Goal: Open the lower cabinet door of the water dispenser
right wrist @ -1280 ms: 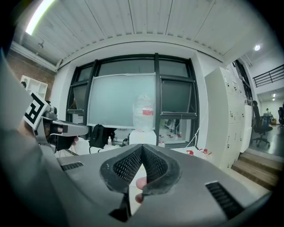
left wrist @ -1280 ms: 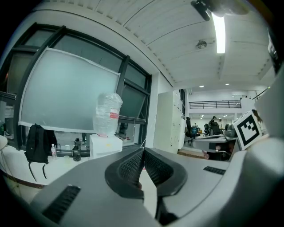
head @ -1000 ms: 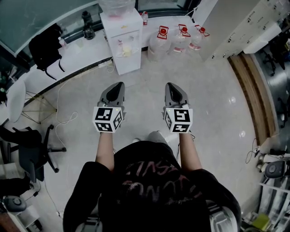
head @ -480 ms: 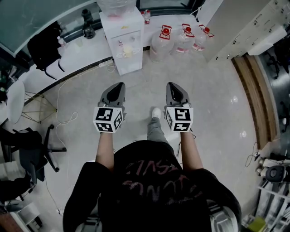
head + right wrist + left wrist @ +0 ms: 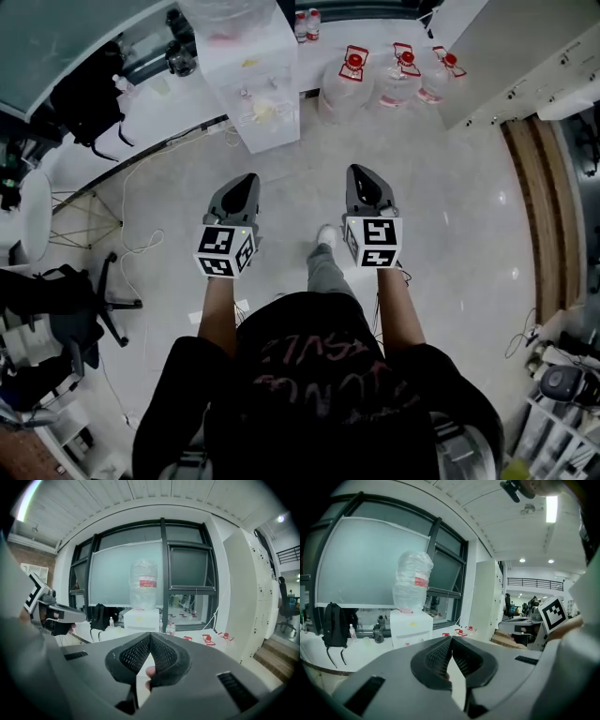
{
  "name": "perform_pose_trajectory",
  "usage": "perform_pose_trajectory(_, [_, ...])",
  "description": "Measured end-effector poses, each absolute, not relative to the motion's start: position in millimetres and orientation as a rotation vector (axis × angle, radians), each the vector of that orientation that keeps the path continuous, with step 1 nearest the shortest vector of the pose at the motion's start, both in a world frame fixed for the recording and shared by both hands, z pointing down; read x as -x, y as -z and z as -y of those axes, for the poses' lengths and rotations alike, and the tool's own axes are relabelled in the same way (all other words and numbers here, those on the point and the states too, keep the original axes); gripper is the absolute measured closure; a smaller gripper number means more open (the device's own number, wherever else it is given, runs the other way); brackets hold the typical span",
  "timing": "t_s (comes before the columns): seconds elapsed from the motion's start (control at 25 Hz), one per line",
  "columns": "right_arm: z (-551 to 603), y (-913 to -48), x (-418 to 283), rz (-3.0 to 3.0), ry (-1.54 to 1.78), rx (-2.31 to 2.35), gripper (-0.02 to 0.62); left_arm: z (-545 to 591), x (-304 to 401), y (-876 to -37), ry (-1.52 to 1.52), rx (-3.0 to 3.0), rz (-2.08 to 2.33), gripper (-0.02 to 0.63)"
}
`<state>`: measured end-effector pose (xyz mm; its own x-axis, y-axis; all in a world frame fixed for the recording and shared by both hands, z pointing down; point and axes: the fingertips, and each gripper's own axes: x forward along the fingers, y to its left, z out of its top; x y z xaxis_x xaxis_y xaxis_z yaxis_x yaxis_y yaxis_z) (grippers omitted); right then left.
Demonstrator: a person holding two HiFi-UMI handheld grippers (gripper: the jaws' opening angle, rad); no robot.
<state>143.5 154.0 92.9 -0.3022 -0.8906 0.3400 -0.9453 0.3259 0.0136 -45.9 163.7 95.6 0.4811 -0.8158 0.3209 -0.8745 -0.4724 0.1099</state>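
The white water dispenser stands against the far counter with a clear bottle on top. From the head view its front face is steeply foreshortened, so I cannot make out the lower door. My left gripper and right gripper are held side by side over the floor, well short of the dispenser and pointing at it. Both are shut with nothing between the jaws. The left gripper view shows the shut left gripper below the dispenser. In the right gripper view the right gripper hides the lower part of the dispenser.
Several water jugs with red caps stand on the floor right of the dispenser. White cabinets fill the right. A black backpack leans on the counter at left, a cable trails across the floor, and an office chair stands at left.
The person has stepped forward, one foot now ahead. Both grippers have come nearer the dispenser, which sits larger and closer at the top of the head view. Both stay shut.
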Motion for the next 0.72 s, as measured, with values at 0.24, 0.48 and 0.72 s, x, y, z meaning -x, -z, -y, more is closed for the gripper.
perform_pose_trajectory(0.24, [-77, -107, -179, 2.309, -0.252, -1.584, 0.584, -101, 7, -111, -0.408, -2.418, 1.455, 0.595])
perform_pose_trajectory(0.48, [-34, -119, -189, 2.358, -0.245, -1.465, 0.584, -69, -18, -120, -0.479, -2.380, 1.460, 0.595])
perform_pose_trajectory(0.72, [-18, -132, -182, 2.379, -0.328, -1.418, 0.583, -54, -14, -124, -0.502, -2.343, 1.470, 0.595])
